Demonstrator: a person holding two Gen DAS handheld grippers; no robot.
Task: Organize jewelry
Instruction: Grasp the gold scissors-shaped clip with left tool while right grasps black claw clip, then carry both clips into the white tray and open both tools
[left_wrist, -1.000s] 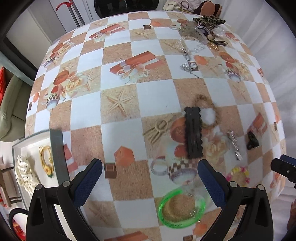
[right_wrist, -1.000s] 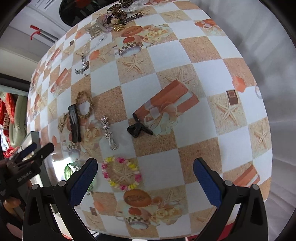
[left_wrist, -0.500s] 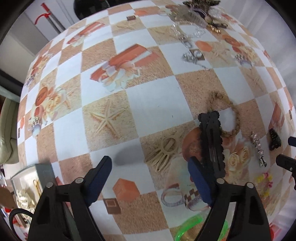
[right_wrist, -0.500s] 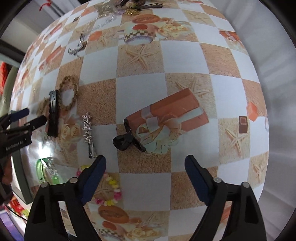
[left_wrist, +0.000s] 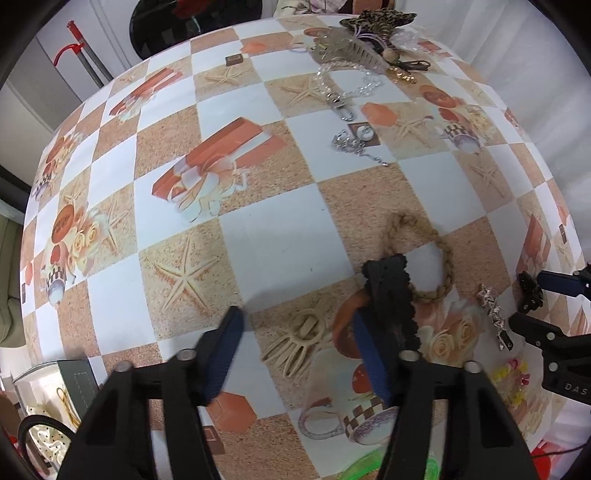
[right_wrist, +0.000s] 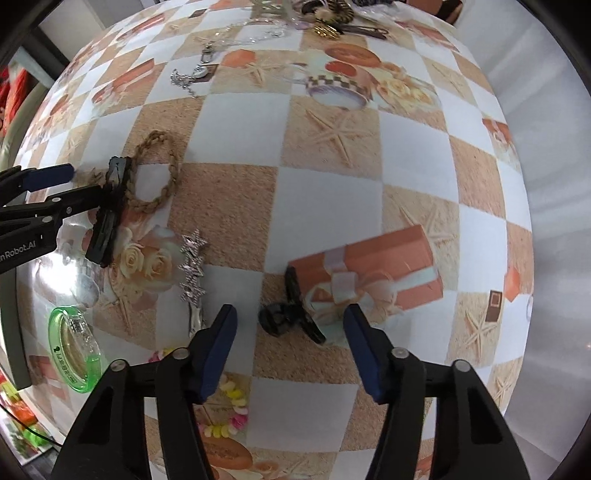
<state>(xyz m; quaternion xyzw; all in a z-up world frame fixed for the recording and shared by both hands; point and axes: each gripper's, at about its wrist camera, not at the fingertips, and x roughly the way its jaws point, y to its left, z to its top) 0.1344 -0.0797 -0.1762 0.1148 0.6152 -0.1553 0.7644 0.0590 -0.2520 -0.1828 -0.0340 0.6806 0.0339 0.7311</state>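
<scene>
**A:** What carries everything?

**B:** The desk (left_wrist: 280, 236), under a checkered cloth printed with starfish and gift boxes. Jewelry lies scattered over it, and the long black hair clip (left_wrist: 391, 295) serves as the landmark.

**A:** And the grippers?

**B:** The left gripper (left_wrist: 295, 347) points down just left of the black hair clip. Its jaws have just been closing but stand apart, with the beige claw clip (left_wrist: 299, 339) between them, not pressed. The right pad sits close against the black clip's left edge. The right gripper (right_wrist: 290, 343) hangs well to the right of that clip; its jaws have also been closing, are apart, and bracket the small black claw clip (right_wrist: 288, 314) without touching it.

**A:** What else lies nearby?

**B:** The braided tan bracelet (left_wrist: 428, 254) lies partly under the black clip's far end. The green bangle (right_wrist: 74, 350) lies nearer the camera than the clip. The silver star clip (right_wrist: 192, 273) rests between the black hair clip and the small claw clip. A silver chain (left_wrist: 354, 144) lies farther up the desk.
</scene>
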